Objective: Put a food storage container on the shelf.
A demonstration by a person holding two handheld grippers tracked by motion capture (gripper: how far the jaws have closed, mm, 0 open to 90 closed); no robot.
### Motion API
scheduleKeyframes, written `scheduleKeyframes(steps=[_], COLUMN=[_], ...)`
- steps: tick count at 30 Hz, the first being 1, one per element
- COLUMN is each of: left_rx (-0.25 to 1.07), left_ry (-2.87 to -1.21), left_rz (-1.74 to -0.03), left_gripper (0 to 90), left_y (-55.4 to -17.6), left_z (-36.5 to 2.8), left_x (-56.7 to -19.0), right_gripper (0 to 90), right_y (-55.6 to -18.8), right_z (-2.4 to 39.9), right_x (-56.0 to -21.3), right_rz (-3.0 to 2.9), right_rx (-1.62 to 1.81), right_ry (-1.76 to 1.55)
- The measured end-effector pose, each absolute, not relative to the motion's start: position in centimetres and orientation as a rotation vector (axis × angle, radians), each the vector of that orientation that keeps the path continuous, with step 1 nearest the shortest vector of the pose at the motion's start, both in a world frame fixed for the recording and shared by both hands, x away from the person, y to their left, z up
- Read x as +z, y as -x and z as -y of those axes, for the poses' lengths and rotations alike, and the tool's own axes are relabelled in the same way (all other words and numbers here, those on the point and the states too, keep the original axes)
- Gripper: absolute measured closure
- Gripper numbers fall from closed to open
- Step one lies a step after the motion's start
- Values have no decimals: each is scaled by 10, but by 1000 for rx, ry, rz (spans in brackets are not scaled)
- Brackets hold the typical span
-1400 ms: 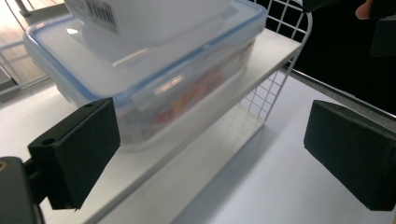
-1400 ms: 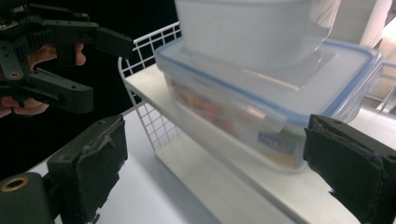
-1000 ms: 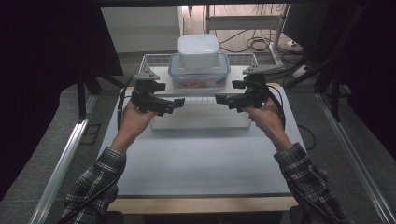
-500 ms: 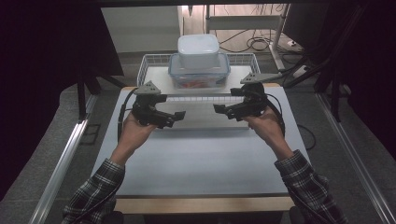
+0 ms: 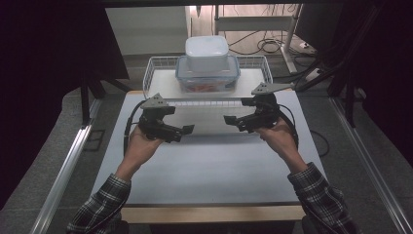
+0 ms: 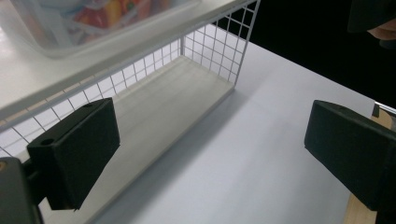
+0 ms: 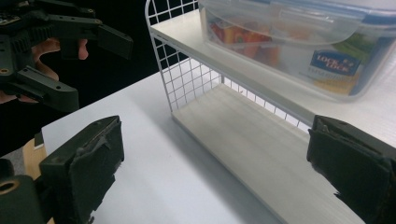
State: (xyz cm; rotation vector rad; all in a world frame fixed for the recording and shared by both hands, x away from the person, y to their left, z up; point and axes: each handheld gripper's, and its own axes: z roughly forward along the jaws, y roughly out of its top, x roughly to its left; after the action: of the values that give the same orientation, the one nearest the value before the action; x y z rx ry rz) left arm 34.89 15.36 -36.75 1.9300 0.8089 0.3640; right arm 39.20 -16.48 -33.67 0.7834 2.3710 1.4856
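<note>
Nearest to me, the person's plaid-sleeved forearms come up over the near edge of the white table [image 5: 209, 170], each hand carrying a black two-jaw tool above its bare top. The left gripper [image 5: 187, 130] points inward and a little toward the far side, its jaws spread wide with nothing between them; in the left gripper view the two black pads [image 6: 77, 154] stand far apart over the white surface. The right gripper [image 5: 228, 119] mirrors it, aimed inward toward the left one, and its jaws are likewise parted and empty, as the right gripper view shows. The two tips face each other across a gap above the table, well apart. Just beyond them stands the white wire shelf rack [image 5: 160, 63], at the far edge of the table, its long axis running left to right across the table, parallel to that far edge. Its open front faces the person; the lower level is a pale wooden board [image 7: 252, 140], bare in both gripper views, with grid mesh closing the ends. On the upper shelf sits a clear plastic container with a blue-rimmed lid [image 5: 208, 74], its long side also running left to right; through its wall I can make out orange, red and yellow contents, though what they are is too blurred to tell. A label reading "Lock & Lock" shows on its side in the right gripper view. On top of that lid rests a smaller white lidded box [image 5: 207, 52], roughly centred. Behind the rack, cables lie on the floor.
</note>
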Motion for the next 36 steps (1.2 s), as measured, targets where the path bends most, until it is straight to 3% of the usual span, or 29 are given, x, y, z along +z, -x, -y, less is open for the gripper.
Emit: scheduleKeyframes(steps=[36], left_rx=[352], left_ry=[-1989], left_rz=[-922], left_gripper=[28], left_y=[-342], left_z=[-167], left_x=[-417], right_gripper=[4], right_y=[-387], right_z=[186], right_x=[-381], right_rz=[-2366], right_rx=[1408], right_ry=[-873])
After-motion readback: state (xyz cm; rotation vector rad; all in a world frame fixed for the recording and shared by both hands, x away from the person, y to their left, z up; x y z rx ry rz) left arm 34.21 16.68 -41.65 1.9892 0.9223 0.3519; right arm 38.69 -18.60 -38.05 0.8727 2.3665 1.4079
